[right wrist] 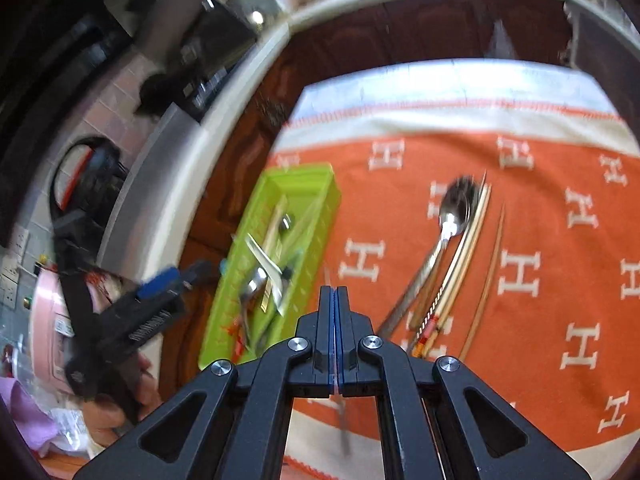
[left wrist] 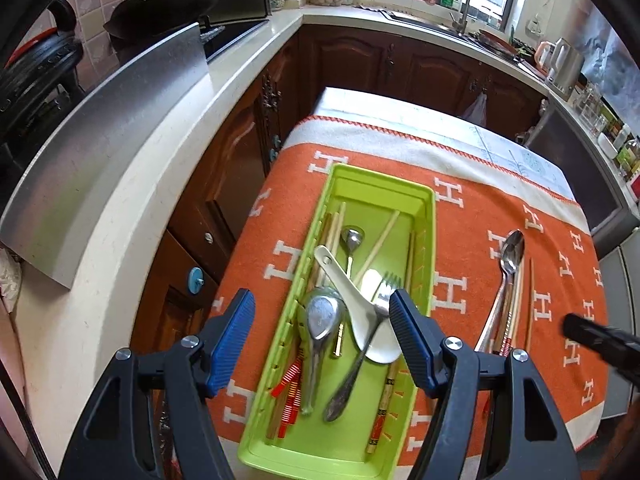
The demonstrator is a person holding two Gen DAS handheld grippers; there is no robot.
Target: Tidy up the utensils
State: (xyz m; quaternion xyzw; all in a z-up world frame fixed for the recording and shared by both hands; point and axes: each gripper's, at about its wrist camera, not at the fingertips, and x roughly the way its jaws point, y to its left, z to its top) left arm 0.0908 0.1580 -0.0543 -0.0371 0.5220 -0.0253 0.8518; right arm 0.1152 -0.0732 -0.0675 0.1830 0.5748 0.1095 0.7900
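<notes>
**Me:** While my left gripper (left wrist: 322, 304) hangs with its blue pads spread wide over the near half of the green tray (left wrist: 430, 240), it holds nothing. Right under the gap lie a white rice spoon (left wrist: 360, 312), a fork (left wrist: 384, 292) and a steel ladle (left wrist: 324, 316), all already in the tray.

**Partner:** And your right gripper (right wrist: 335, 290)?

**Me:** Its pads are pressed flat together. A thin blurred streak runs in line with them, but I cannot tell whether a stick is pinched there.

**Partner:** So where is the work left?

**Me:** Out on the orange cloth (left wrist: 480, 208): a metal spoon (left wrist: 512, 252), a bundle of chopsticks (left wrist: 518, 300) touching it, and a single chopstick (left wrist: 531, 300) just beside. They lie ahead of my right gripper and a little to its right, well apart from the tray. Their long axes run away from me, roughly parallel to the tray's length, handles nearest. My right hand is clearly the nearer one, so I judge the pick falls to it, closing across the handles.

**Partner:** Do the views differ?

**Me:** The left view is sharp and shows the tray's contents. The right view is smeared, yet shows the handle ends near my fingers, which the left finger partly hides.
</notes>
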